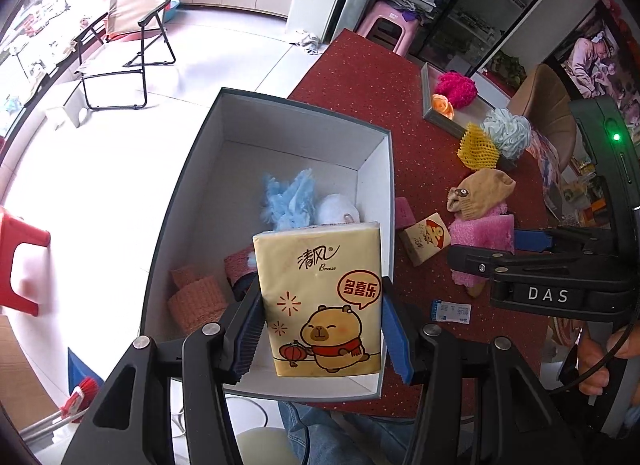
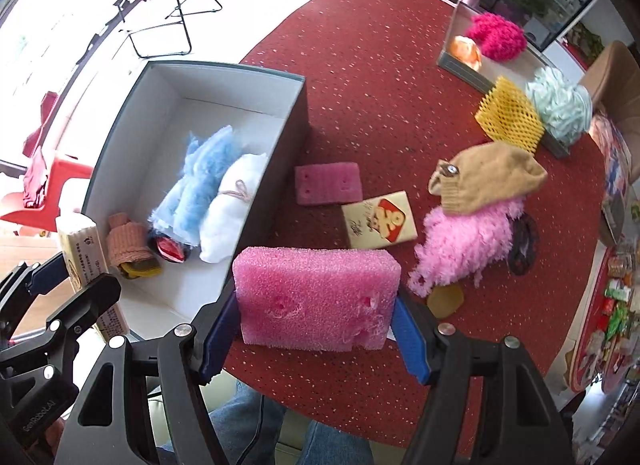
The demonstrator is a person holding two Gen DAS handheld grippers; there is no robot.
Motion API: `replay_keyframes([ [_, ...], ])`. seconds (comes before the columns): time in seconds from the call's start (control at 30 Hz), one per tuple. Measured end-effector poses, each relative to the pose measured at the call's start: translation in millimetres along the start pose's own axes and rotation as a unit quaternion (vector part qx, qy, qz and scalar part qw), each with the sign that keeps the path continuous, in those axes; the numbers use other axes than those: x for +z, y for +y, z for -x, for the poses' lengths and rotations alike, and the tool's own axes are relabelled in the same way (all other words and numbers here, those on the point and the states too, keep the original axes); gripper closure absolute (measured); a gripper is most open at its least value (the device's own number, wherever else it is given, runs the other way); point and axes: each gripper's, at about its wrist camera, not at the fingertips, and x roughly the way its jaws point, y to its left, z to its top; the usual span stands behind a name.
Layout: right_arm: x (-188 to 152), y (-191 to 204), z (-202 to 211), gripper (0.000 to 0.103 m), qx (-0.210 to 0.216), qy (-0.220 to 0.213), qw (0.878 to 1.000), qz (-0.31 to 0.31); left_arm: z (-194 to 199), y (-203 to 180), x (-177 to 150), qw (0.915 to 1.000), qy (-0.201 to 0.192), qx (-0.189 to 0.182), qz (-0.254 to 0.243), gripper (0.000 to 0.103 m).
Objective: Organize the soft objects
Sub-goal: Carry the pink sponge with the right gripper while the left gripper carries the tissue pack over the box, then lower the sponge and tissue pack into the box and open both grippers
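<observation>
- Left wrist view: left gripper [image 1: 322, 329] squeezed about half shut on the yellow tissue pack [image 1: 320, 301], one blue pad on each side.
- Tissue pack held upright, just above the near end of the open box [image 1: 280, 105].
- Already inside the box: a blue fluffy cloth [image 1: 286, 201], a white roll [image 1: 336, 209] and orange knit rolls [image 1: 196, 297].
- Right of the box, on the red table [image 1: 360, 77]: a small tissue pack [image 1: 426, 237], a tan sock [image 1: 480, 193], a yellow foam net [image 1: 478, 147].
- Right wrist view: right gripper [image 2: 316, 325] a bit more than half open, pads pressed on both ends of the pink sponge block [image 2: 316, 297].
- Sponge block held over the table, just right of the box's near corner, not over the inside of the box.
- Further right of the box: a flat pink sponge [image 2: 328, 183], a pink fluffy thing [image 2: 464, 241] under the sock.
- Something dark under the fluffy thing, maybe a lid; too hidden to tell.
- Could go wrong: sponge dropped too soon, landing on the box wall or the table, since not over the box.
- Could go wrong: both grippers bumping together over the near end, being so close.
- Could go wrong: tissue pack landing on the knit rolls and tipping, with little bare floor in that end.
</observation>
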Motion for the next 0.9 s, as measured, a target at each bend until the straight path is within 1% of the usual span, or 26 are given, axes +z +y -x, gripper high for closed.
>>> replay_keyframes([
  [0.2, 12.4, 16.9, 3.6, 0.03, 0.014, -0.011, 1.0, 0.017, -3.9, 22.1, -0.2, 0.9995, 0.003, 0.016, 0.025, 0.048],
  [0.37, 21.8, 32.9, -3.6, 0.03, 0.019, -0.004, 0.999, 0.034, -11.7, 35.7, 2.9, 0.9986, 0.008, 0.028, 0.043, 0.048],
  [0.5, 30.1, 47.5, -5.9, 0.03, 0.029, -0.005, 0.999, 0.045, -16.7, 37.0, 6.5, 0.9984, 0.009, 0.036, 0.044, 0.048],
  [0.63, 40.5, 58.8, -5.8, 0.03, 0.035, -0.01, 0.998, 0.052, -19.0, 35.6, 7.8, 0.998, 0.011, 0.052, 0.034, 0.048],
  [0.9, 58.9, 70.9, -5.7, 0.03, 0.037, -0.016, 0.997, 0.059, -26.0, 34.4, 9.6, 0.9979, 0.02, 0.05, 0.037, 0.048],
])
